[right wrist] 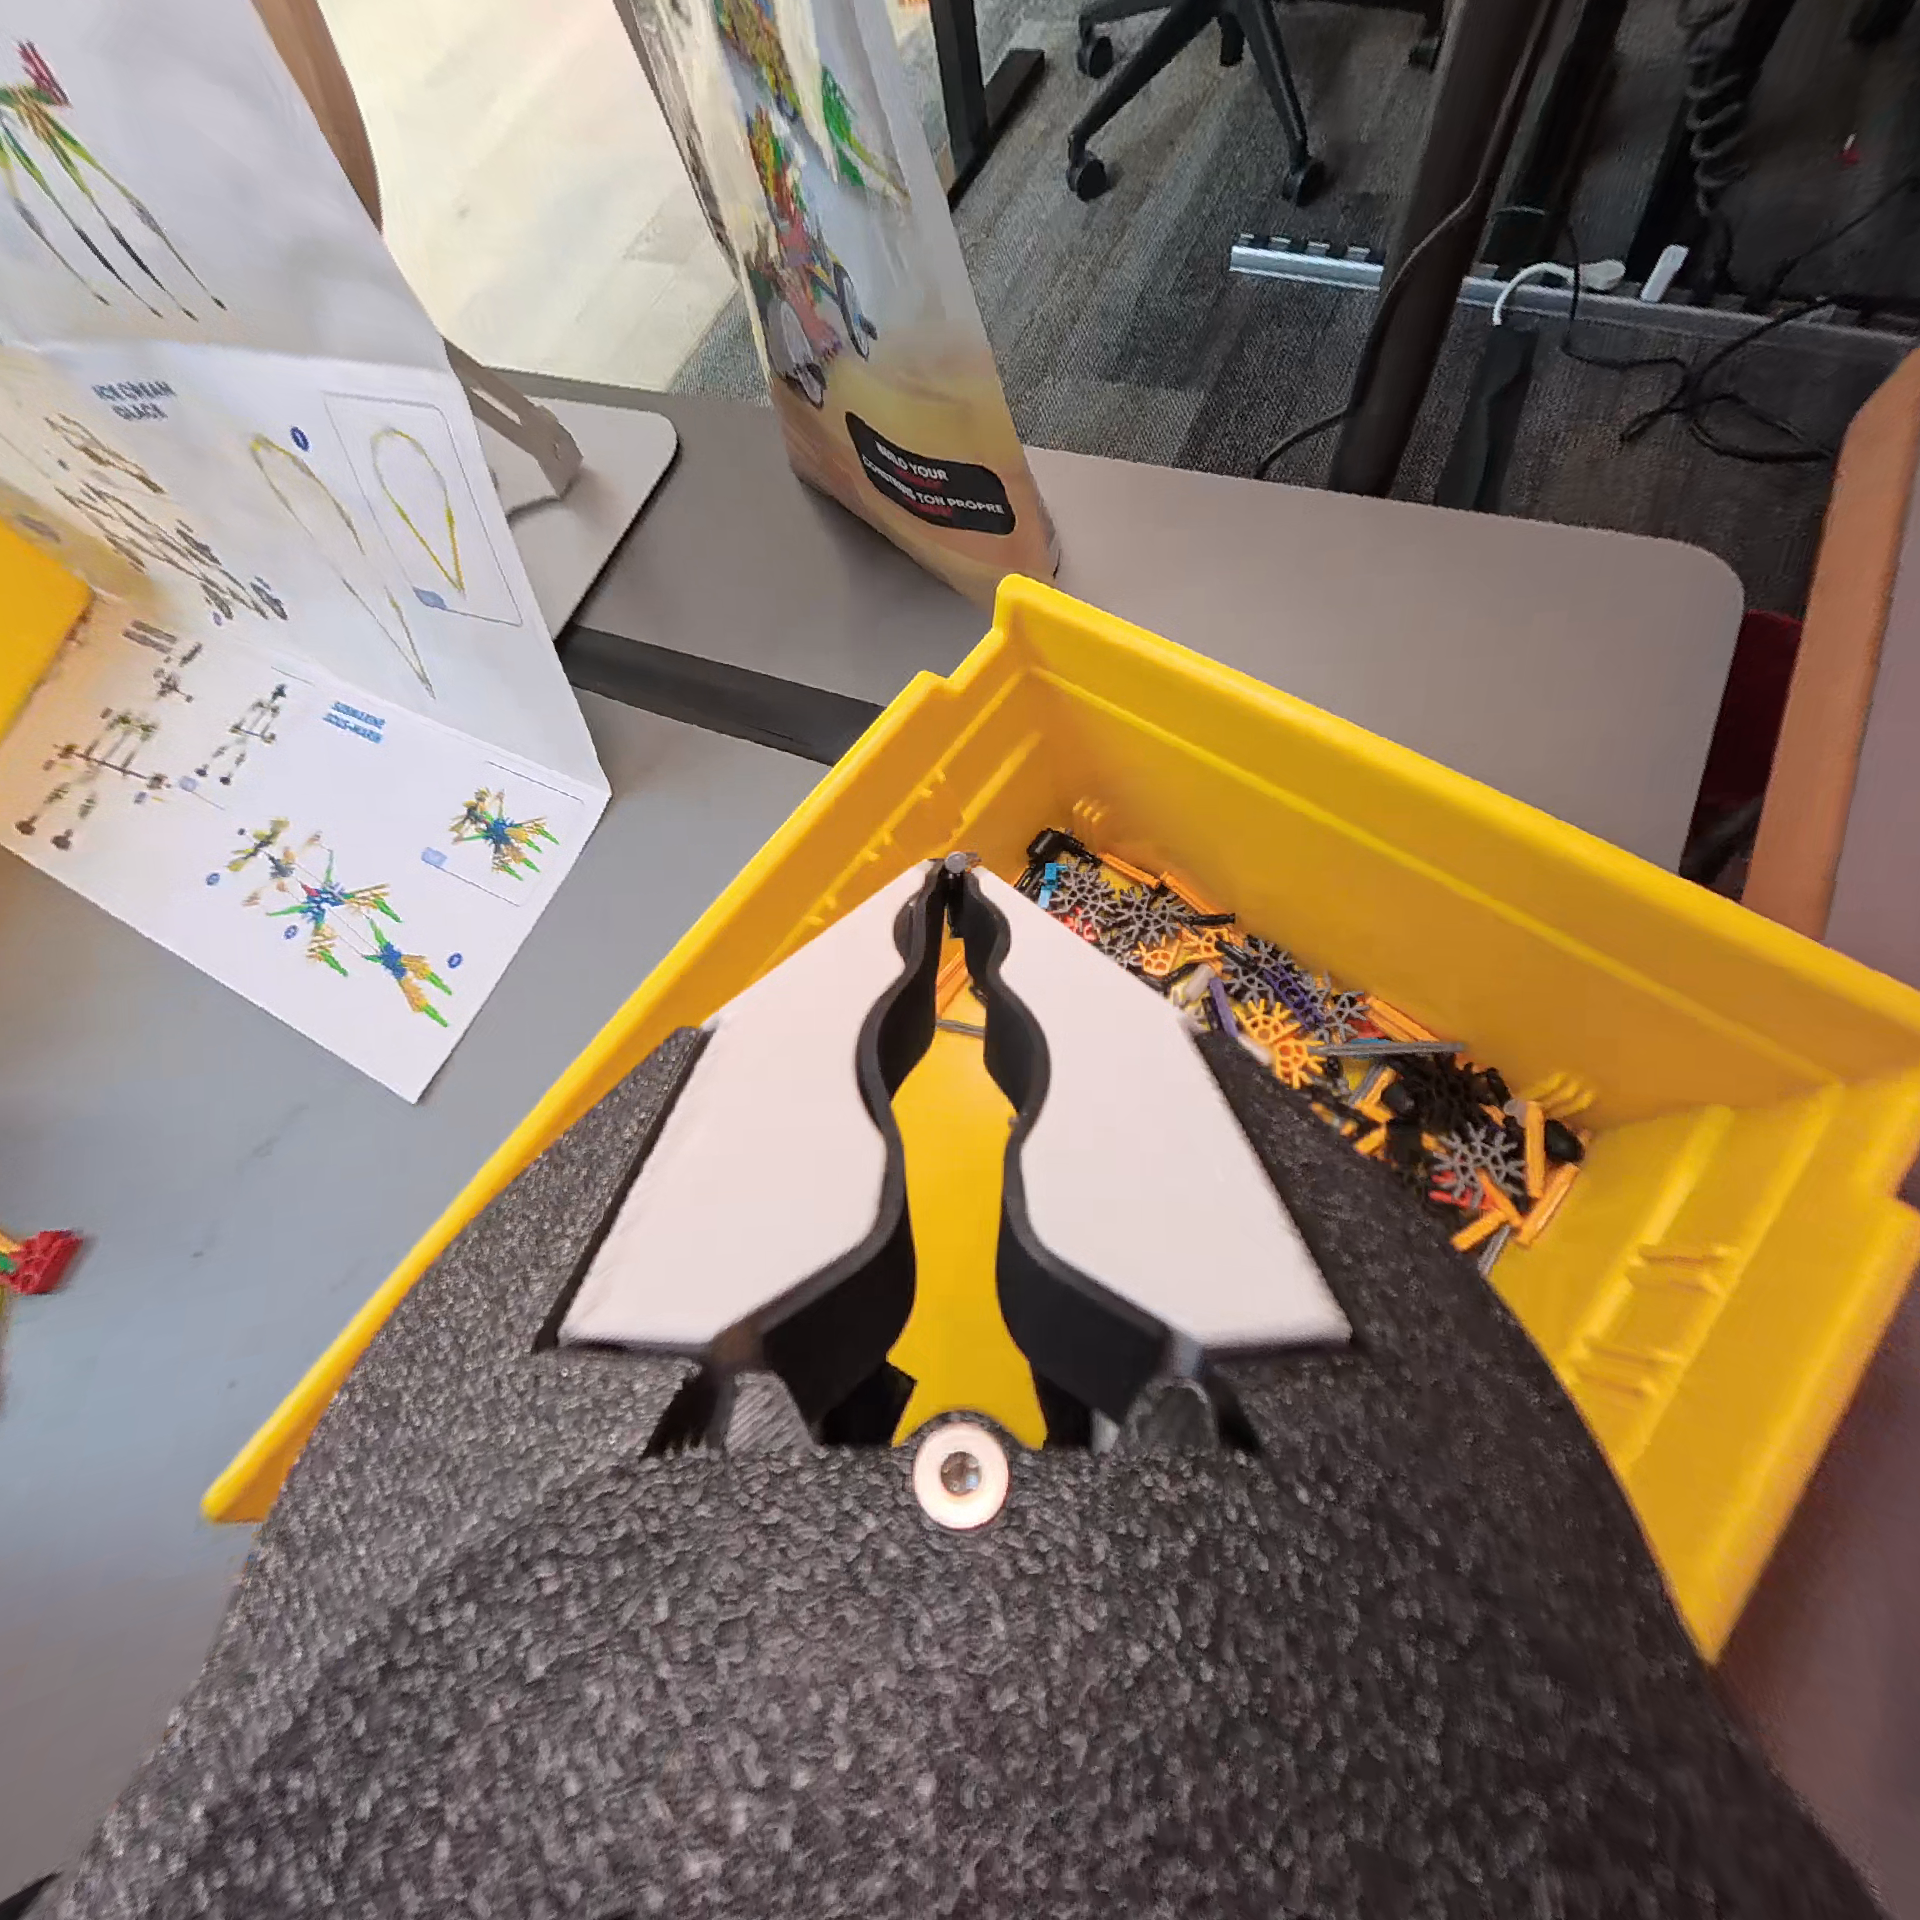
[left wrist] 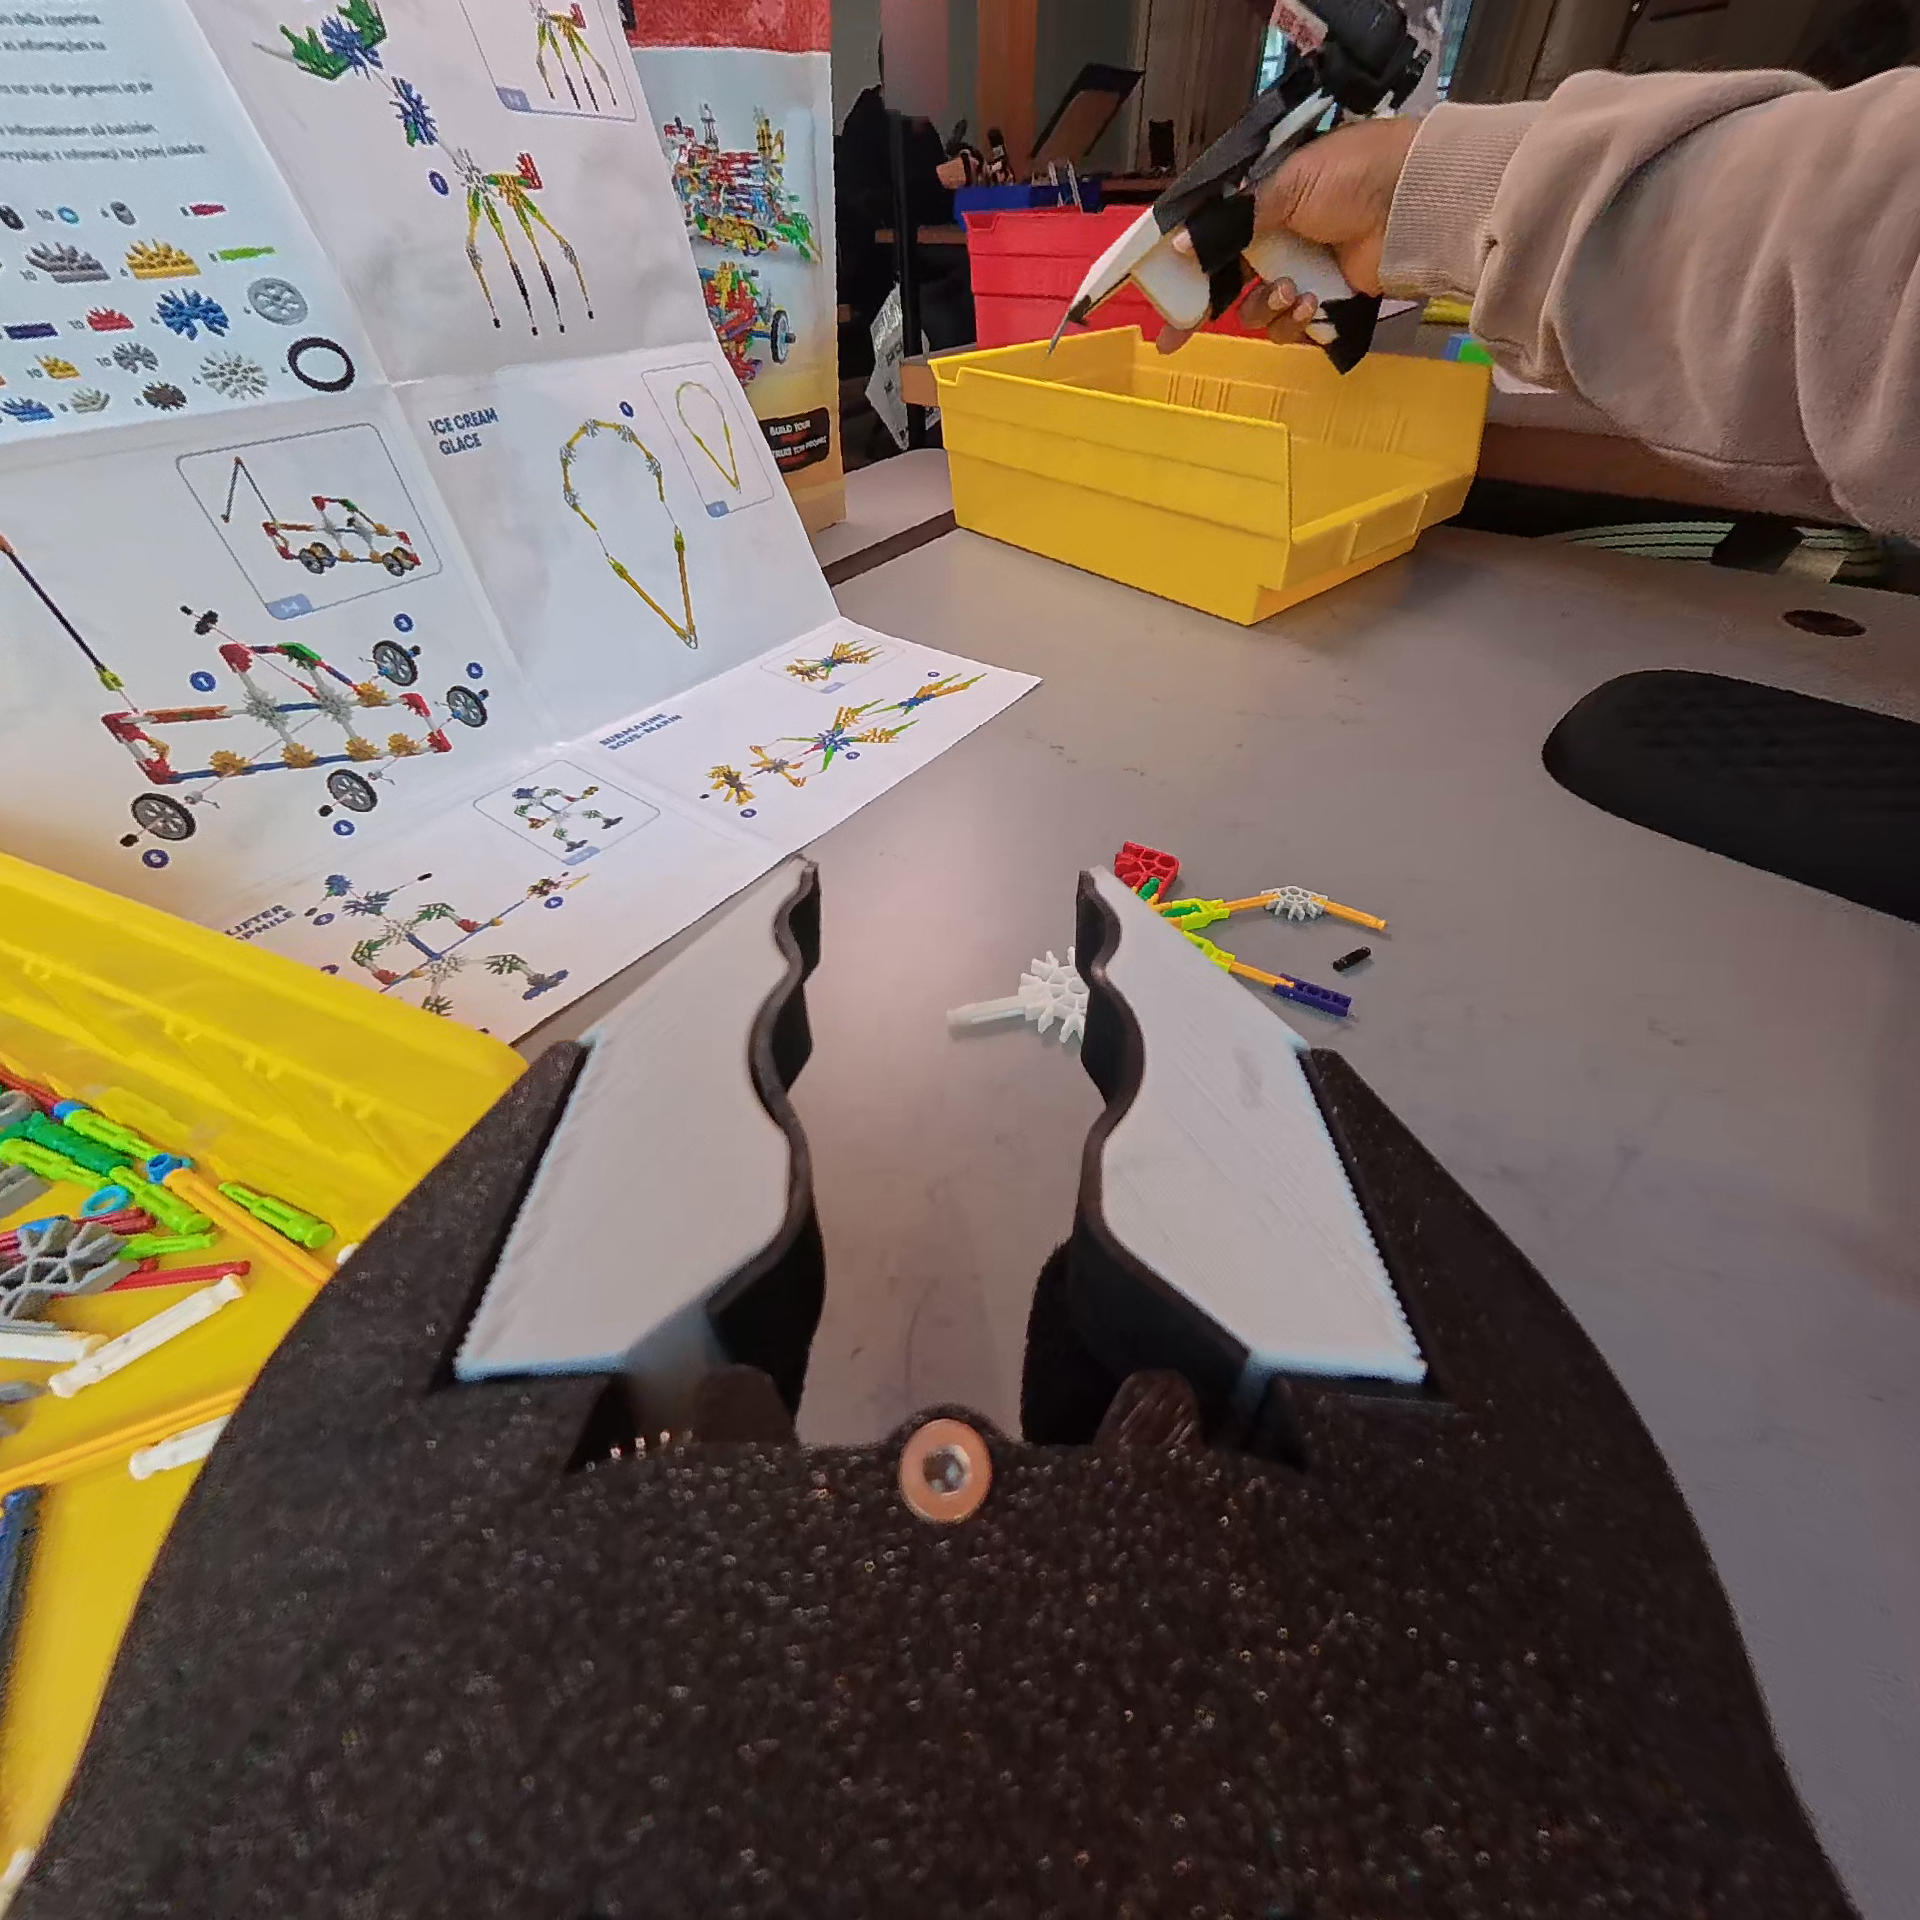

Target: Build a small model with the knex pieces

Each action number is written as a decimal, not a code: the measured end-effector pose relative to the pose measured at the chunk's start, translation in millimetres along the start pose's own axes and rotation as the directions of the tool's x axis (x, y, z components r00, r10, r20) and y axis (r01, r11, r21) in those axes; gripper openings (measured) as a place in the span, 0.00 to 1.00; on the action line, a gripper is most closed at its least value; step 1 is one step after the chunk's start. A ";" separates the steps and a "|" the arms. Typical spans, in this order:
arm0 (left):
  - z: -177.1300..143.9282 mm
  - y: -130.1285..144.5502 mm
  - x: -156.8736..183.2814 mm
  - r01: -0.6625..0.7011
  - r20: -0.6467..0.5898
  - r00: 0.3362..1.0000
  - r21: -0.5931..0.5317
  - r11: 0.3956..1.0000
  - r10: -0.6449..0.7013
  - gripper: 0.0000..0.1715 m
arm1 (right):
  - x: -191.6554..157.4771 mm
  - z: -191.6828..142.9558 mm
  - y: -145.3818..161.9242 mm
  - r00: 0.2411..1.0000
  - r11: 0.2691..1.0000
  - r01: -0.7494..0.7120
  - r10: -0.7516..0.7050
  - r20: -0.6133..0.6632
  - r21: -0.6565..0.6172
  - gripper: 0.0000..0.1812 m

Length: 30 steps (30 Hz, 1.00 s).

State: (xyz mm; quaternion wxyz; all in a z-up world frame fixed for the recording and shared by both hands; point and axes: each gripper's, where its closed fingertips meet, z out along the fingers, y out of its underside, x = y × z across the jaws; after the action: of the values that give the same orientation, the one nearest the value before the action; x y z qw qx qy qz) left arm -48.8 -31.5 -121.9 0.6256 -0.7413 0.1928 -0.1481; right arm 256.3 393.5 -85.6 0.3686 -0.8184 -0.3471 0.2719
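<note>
Left hand-held gripper (left wrist: 945,894), released and empty, hovers low over the table (left wrist: 1455,1195). Just ahead of its right fingertip lies a white connector on a rod (left wrist: 1039,997); beyond that, a small multicoloured rod assembly (left wrist: 1226,920). Farther off, the right hand-held gripper (right wrist: 954,868), clenched on a thin grey rod (right wrist: 956,860), hangs above the yellow bin (right wrist: 1351,790) of loose parts (right wrist: 1351,1049). An instruction sheet (left wrist: 499,499) stands to the left.
</note>
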 end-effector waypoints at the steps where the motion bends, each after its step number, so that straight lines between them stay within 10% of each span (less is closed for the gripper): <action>1: -0.2 -0.9 0.8 0.000 -0.003 1.000 0.002 1.000 0.000 0.29 | 0.6 -5.4 0.3 0.999 0.999 -0.044 0.044 -0.016 -0.006 0.01; 6: -0.8 -3.3 7.9 -0.024 -0.016 1.000 0.001 1.000 0.024 0.29 | 21.5 -21.9 41.1 0.979 0.969 -0.018 -0.034 -0.203 -0.248 0.01; 10: -2.8 -7.2 11.5 -0.048 -0.013 0.999 0.007 0.999 0.048 0.29 | -0.4 -24.9 34.5 0.991 0.983 -0.025 0.001 -0.136 -0.181 0.01; 18: -3.2 -6.8 12.9 -0.053 -0.015 0.998 -0.004 0.999 0.053 0.29 | -148.6 -48.6 20.4 0.972 0.991 0.116 -0.127 0.197 0.067 0.01; 30: 8.7 28.6 53.9 -0.162 -0.190 0.974 -0.186 0.969 0.126 0.27 | -419.2 -1.8 237.4 0.796 0.885 0.437 -0.296 0.528 -0.162 0.01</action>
State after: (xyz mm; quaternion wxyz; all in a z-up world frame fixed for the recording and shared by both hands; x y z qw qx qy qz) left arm -0.1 -53.4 -152.7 0.5373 -0.7683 0.3151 -0.1471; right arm 88.6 -45.1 -193.2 0.1969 -0.6818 -0.6165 0.3411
